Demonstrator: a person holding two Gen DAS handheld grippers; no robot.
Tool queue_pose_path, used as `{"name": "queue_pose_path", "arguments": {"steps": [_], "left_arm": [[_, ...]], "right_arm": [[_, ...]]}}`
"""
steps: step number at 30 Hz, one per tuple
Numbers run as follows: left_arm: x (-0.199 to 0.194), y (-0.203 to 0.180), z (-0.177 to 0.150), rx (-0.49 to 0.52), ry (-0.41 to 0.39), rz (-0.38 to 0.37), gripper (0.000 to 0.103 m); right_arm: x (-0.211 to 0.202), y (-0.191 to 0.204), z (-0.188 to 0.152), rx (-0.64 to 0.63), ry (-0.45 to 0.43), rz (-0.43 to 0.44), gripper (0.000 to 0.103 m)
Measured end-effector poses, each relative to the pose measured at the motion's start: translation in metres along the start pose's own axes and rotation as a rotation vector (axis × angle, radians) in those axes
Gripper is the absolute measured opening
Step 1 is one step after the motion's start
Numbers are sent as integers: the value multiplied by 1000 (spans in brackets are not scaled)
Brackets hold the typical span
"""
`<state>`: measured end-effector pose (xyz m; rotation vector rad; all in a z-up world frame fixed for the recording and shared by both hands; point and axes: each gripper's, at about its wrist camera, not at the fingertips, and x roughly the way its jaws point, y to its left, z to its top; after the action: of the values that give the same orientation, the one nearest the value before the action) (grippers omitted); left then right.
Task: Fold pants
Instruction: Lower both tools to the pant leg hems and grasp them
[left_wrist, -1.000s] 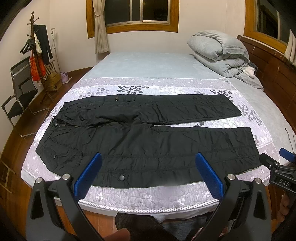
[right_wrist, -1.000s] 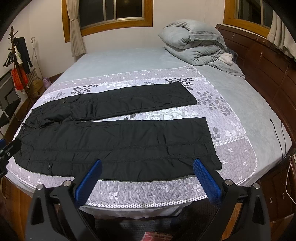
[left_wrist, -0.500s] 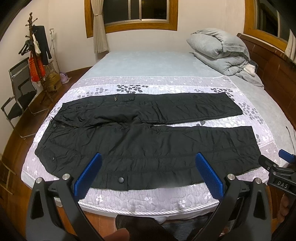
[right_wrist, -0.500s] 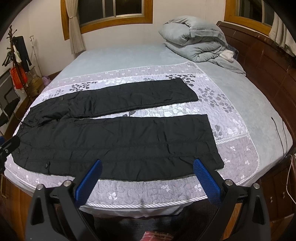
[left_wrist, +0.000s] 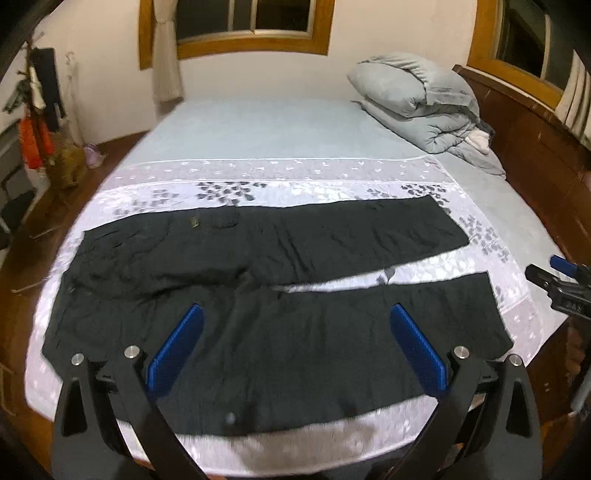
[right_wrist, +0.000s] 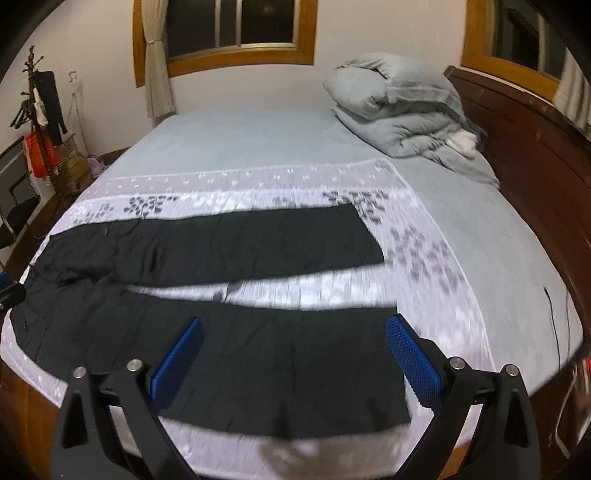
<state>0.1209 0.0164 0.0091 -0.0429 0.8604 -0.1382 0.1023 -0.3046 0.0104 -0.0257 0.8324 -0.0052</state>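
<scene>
Black pants (left_wrist: 258, 302) (right_wrist: 221, 332) lie flat across the near part of the bed, waist to the left, both legs spread apart and pointing right. My left gripper (left_wrist: 295, 343) hovers open over the near leg's thigh area, nothing between its blue pads. My right gripper (right_wrist: 295, 354) is open above the near leg close to its hem, also holding nothing. In the left wrist view the right gripper (left_wrist: 561, 284) shows at the right edge. The left gripper's tip (right_wrist: 9, 291) peeks in at the left edge of the right wrist view.
The pants rest on a white floral cover (left_wrist: 332, 177) (right_wrist: 424, 295) over a pale blue bed. A folded grey duvet (left_wrist: 417, 99) (right_wrist: 399, 110) sits at the far right by the wooden headboard (right_wrist: 535, 147). A coat rack (left_wrist: 37, 110) and chair stand left on the floor.
Both grippers have moved forward and lower over the near pant leg; the pants now fill more of each view. The pants themselves have not moved.
</scene>
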Motion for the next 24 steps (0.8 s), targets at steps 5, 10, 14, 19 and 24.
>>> {"name": "queue_pose_path", "arguments": {"steps": [5, 10, 14, 19, 24], "left_arm": [[65, 26, 67, -6, 54, -13, 100], [146, 56, 116, -37, 153, -105, 100], [226, 81, 138, -53, 244, -126, 100], [294, 99, 148, -35, 293, -135, 100], [345, 85, 161, -74, 310, -272, 100]], "right_arm": [[77, -34, 54, 19, 69, 71, 99], [156, -53, 91, -7, 134, 109, 99], [218, -63, 105, -33, 202, 156, 99], [283, -75, 113, -60, 254, 170, 99], [319, -68, 129, -56, 270, 337, 99]]}}
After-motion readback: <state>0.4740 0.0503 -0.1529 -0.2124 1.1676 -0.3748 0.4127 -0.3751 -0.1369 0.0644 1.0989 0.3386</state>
